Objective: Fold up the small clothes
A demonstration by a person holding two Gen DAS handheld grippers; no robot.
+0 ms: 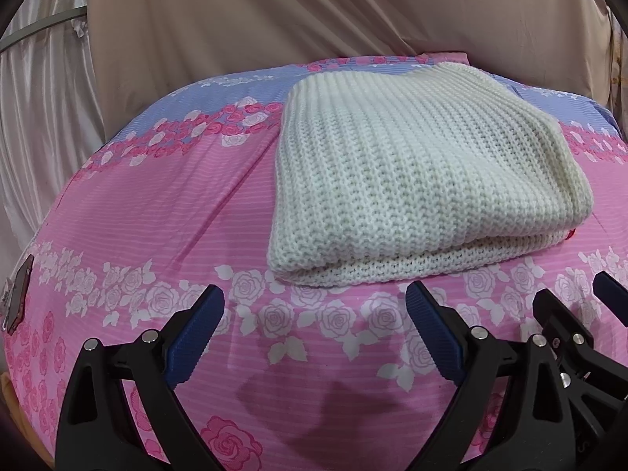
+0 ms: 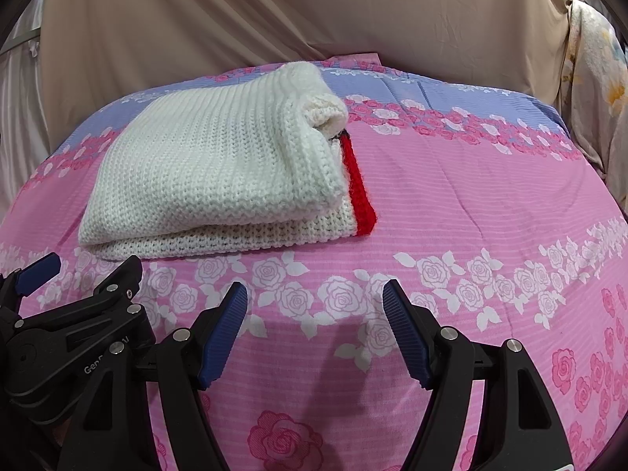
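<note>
A cream knitted garment point(image 1: 416, 172) lies folded into a thick rectangle on the pink floral bedsheet point(image 1: 165, 212). In the right wrist view the same garment point(image 2: 219, 172) shows a red knitted band point(image 2: 359, 192) along its right edge. My left gripper point(image 1: 316, 296) hovers open in front of the garment's near fold, with nothing between its blue pads point(image 1: 196, 337). My right gripper point(image 2: 314, 292) is also open and empty, in front of the garment's right corner. Each gripper appears at the edge of the other's view: the right one point(image 1: 569, 302) and the left one point(image 2: 86, 271).
The bedsheet point(image 2: 471, 196) turns from pink with white and pink roses to a blue band at the back. Beige draped cloth point(image 1: 274, 11) hangs behind the bed, with a patterned cloth point(image 2: 600, 90) at the right. A small dark card point(image 1: 17, 298) lies at the sheet's left edge.
</note>
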